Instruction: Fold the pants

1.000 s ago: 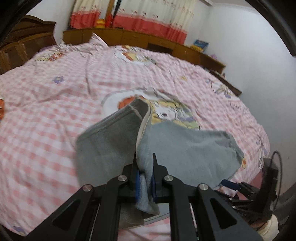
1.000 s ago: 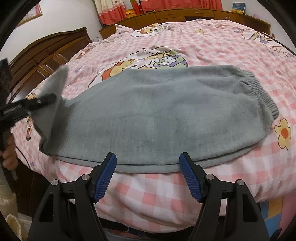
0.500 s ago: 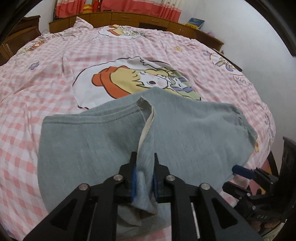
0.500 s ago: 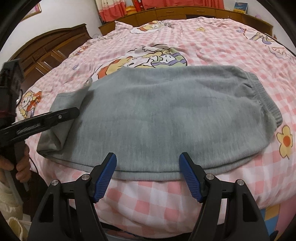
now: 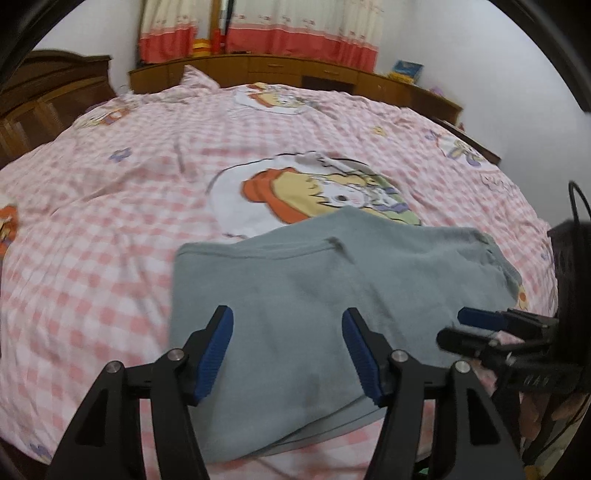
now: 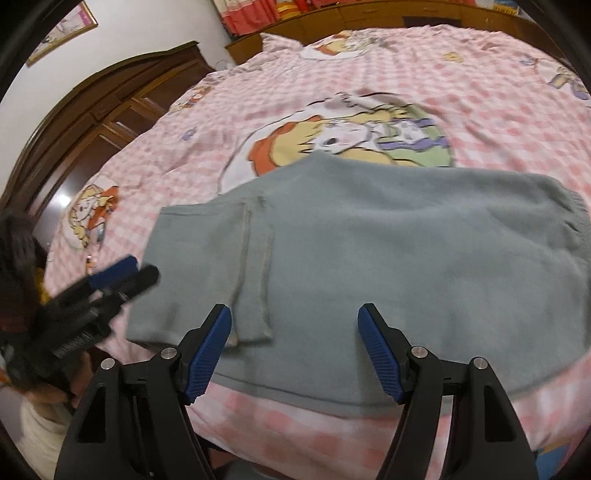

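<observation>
Nearest us, the left hand-held gripper (image 5: 287, 350) and the right hand-held gripper (image 6: 294, 350) both stand with jaws apart, holding nothing. Beyond them we see the grey pants (image 6: 369, 251) lying folded near the bed's front edge on the pink checked bedspread (image 5: 92, 240). Farther back stand the wooden cabinet (image 5: 295, 74) and red-hemmed curtains (image 5: 258, 33).

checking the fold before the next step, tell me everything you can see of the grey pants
The grey pants look like soft, fleecy knit fabric. They lie flat near the front edge of the pink checked bedspread, covering the lower part of its cartoon print. The leg end is folded over onto the body, its stitched hem showing on top, and the gathered waistband is at the right. Both the left gripper and right gripper are open and grip nothing.
</observation>
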The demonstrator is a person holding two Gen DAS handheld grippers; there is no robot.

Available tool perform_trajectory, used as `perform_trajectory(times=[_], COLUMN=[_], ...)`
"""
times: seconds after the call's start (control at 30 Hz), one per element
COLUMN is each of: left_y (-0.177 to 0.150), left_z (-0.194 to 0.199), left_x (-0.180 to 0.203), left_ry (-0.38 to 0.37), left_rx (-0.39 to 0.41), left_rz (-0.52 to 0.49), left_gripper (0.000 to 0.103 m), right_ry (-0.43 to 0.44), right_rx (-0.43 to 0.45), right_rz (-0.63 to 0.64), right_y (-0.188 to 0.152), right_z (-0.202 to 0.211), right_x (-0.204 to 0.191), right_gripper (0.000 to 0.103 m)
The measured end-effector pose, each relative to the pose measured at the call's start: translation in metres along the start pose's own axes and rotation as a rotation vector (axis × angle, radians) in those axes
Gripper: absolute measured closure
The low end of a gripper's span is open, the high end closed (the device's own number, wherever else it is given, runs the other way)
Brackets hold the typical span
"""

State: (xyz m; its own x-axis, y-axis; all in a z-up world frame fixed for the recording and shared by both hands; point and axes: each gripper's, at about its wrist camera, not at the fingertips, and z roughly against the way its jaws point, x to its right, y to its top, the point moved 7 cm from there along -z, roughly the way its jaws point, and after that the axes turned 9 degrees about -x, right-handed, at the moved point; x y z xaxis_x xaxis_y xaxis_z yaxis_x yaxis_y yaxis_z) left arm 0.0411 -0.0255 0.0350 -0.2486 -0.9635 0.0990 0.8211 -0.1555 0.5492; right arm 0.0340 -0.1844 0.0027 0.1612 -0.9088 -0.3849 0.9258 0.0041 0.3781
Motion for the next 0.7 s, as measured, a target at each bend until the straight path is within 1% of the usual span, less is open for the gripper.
perform_trajectory(times=[0.17, 0.37, 0.6, 0.67, 0.7], left_y=[-0.015, -0.028, -0.033, -0.033, -0.033], left_z=[-0.012, -0.022, -0.033, -0.033, -0.033], left_x=[-0.032, -0.051, -0.057, -0.058, -0.058], left_ry=[0.063, 0.111, 0.081, 0.074, 0.068], left_rx=[-0.041, -0.061, -0.077, -0.076, -0.076], left_rz=[0.07, 0.098, 0.124, 0.129, 0.134], left_gripper=[0.037, 0.037, 0.037, 0.036, 0.036], right_ry=[0.047, 0.017, 0.003, 0.002, -0.003], right_rx=[-0.065, -0.087, -0.09, -0.09, -0.09], right_rz=[0.013, 0.052, 0.113, 0.134, 0.145], right_y=[0.013, 0.03, 0.035, 0.034, 0.033], right_z=[-0.026, -0.047, -0.061, -0.064, -0.065], right_x=[-0.018, -0.033, -0.055, -0.061, -0.064], right_gripper=[0.03, 0.03, 0.029, 0.031, 0.034])
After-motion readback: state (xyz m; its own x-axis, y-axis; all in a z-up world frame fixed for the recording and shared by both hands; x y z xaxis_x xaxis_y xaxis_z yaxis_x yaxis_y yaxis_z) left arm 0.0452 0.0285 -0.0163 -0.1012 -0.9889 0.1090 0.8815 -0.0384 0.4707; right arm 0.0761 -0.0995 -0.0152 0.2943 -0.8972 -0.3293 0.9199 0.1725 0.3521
